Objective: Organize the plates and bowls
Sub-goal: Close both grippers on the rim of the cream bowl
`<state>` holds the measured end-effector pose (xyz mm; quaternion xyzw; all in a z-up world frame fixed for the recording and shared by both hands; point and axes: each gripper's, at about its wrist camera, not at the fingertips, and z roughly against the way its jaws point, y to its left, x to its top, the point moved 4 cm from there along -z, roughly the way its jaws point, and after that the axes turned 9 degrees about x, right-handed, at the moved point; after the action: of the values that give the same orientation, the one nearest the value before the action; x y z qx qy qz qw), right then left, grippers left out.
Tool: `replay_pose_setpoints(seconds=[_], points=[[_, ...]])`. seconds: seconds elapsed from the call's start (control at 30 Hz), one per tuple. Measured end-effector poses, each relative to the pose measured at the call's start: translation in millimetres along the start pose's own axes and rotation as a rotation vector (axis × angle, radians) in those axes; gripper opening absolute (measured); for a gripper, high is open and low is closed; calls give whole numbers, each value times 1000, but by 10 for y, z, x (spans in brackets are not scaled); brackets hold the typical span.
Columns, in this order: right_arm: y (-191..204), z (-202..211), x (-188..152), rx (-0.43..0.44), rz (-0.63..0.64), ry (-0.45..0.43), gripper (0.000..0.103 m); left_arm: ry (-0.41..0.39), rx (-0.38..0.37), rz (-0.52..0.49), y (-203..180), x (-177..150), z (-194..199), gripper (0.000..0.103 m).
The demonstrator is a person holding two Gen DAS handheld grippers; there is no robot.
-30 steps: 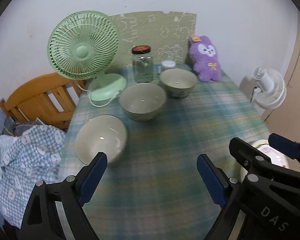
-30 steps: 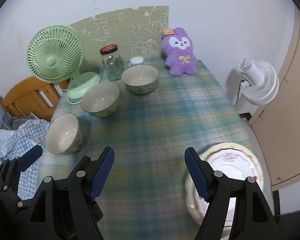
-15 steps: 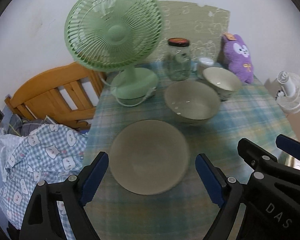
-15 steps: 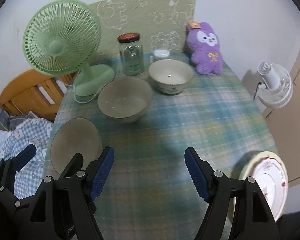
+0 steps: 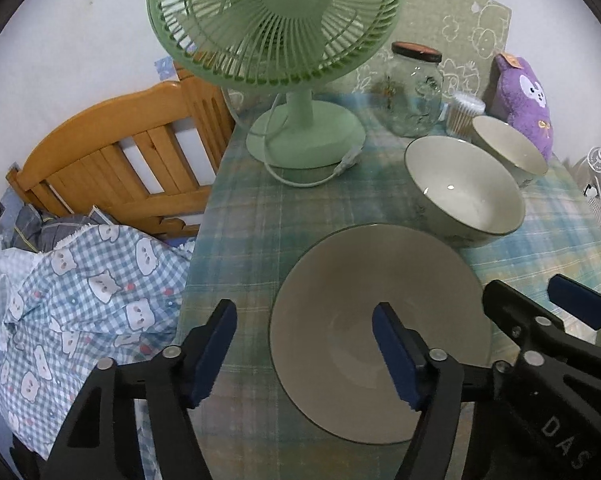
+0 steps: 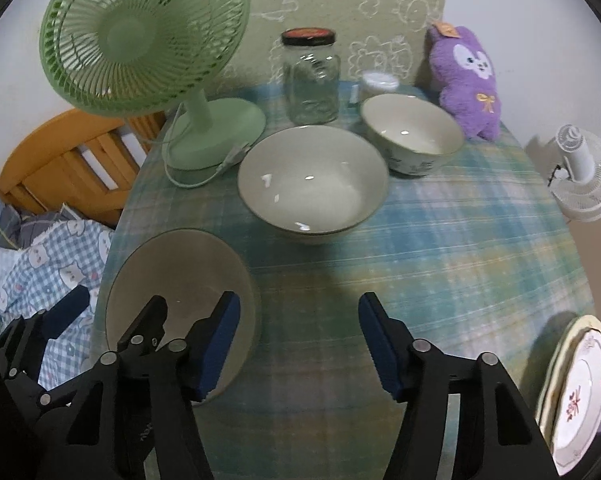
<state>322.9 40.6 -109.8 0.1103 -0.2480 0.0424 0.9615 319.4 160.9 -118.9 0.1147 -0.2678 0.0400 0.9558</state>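
At the far left, beyond the tabletop point(image 5: 236, 240) edge, lay a checked blanket point(image 5: 80, 288) below a wooden headboard point(image 5: 112, 160). My left hand-held gripper point(image 5: 304, 350) was released, its blue pads spread wide and grasping nothing; its left pad sat outside the rim of the nearest bowl point(image 5: 380, 320) and its right pad over the bowl's hollow, so the near-left rim lay between them. Whether either pad touched the rim I could not tell. Behind stood the green fan point(image 5: 276, 32) on its round base, then the glass jar point(image 5: 414, 92). To the right of the nearest bowl, just beside it, sat the middle bowl point(image 6: 312, 180), and further back the small bowl point(image 6: 412, 134), near the purple plush point(image 6: 466, 80). My right hand-held gripper point(image 6: 298, 346) was also released and empty, held over bare cloth near the front. At the far right edge rested the stacked plates point(image 6: 576, 388), well apart from the bowls.

I judged the step in hand to be the first pickup: taking the nearest bowl by its rim. Next I would need to lower the left pads astride the rim, close firmly, lift level, and carry the bowl to nest it in a neighbour, minding the fan's cable point(image 5: 300, 178) close by.
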Motion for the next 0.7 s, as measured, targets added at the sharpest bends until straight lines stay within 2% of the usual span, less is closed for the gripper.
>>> replay_pose_setpoints(seconds=[0.03, 0.13, 0.2, 0.27, 0.37, 0.5, 0.7], points=[[25, -36, -2, 7, 3, 7, 59, 5, -1, -1, 15, -4, -24, 68], [86, -138, -7, 12, 13, 25, 44, 26, -8, -6, 39, -24, -106, 55], [112, -188, -13, 20, 16, 35, 40, 46, -26, -5, 54, -37, -163, 44], [154, -233, -13, 41, 20, 44, 30, 59, -49, 1, 68, -43, -196, 40], [205, -278, -13, 37, 28, 52, 29, 61, -72, -8, 58, -46, -197, 36], [246, -299, -10, 24, 35, 58, 28, 54, -79, -20, 19, -58, -171, 36], [238, -257, -27, 12, 27, 64, 28, 81, -104, 16, 19, -90, -136, 36]])
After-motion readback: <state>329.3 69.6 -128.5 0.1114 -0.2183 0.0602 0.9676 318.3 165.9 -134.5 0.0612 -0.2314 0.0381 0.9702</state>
